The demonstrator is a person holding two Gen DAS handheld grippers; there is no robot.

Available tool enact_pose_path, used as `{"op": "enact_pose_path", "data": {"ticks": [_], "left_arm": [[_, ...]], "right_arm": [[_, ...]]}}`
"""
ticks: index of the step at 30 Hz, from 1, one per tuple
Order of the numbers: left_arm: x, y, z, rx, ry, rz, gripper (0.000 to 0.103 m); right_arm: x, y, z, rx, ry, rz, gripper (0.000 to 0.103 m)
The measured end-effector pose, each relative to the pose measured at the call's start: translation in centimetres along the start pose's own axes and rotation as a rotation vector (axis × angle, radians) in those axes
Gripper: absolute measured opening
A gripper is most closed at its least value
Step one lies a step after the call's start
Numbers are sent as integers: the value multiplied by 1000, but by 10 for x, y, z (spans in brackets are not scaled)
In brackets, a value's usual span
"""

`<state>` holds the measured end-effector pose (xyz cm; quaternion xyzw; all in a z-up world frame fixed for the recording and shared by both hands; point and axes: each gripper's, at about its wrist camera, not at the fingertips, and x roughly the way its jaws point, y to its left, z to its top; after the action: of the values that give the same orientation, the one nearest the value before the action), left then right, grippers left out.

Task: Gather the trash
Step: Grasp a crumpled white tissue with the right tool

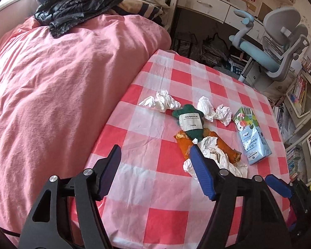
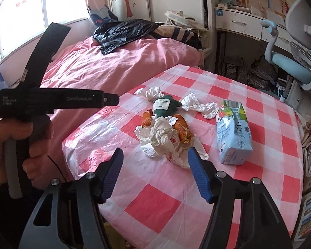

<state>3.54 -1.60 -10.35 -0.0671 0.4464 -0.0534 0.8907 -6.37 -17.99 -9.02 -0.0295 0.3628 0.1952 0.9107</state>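
Both tongs stand open and grip nothing: the left tongs [image 1: 155, 155] and the right tongs [image 2: 155, 157] hover above the near part of the bench [image 2: 259, 176], which carries a red-and-white checked cover.

Landmark: the milk carton [image 2: 234, 132], lying on its side. All trash lies on the bench left of this carton:
- a crumpled white bag [image 2: 163, 141], nearest the tongs, draped over an orange wrapper [image 2: 182, 130];
- a green packet [image 2: 165, 105] behind that wrapper;
- crumpled tissues [image 2: 199, 105] beyond the carton's far left corner, with another tissue [image 2: 151, 92] further left.

Likely faults:
- The white bag and orange wrapper overlap. A closure on the bag alone probably drags or spills the wrapper.
- The tissues are light and loose. A shallow pinch probably slips off or tears them.
- The cover is thin and wrinkled. A low closure may catch it and shift every item.
- No bin shows in either view, so a clear drop point cannot be confirmed.
- The two tongs work close together left of the carton; collision is possible.
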Motion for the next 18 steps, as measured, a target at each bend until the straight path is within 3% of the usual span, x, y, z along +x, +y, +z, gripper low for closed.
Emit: {"op": "enact_pose_path", "data": {"ticks": [7,9,11,15,18], "left_arm": [[38,-18,8,62,78,-10,65],[45,-22,10,71,97,-18,65],[51,-26,11,81,108,-26,65],[64,-30,12,103,147,-22,64],[73,-24,14,75,185,-44,54]], "right_arm": [[46,-9,9,21,67,21,55],[59,-15,10,46,89,30,48],[66,-21,11,76,105,41,33],[57,-32,17,128,84,78,27],[45,-46,19,220,47,138,25]]}}
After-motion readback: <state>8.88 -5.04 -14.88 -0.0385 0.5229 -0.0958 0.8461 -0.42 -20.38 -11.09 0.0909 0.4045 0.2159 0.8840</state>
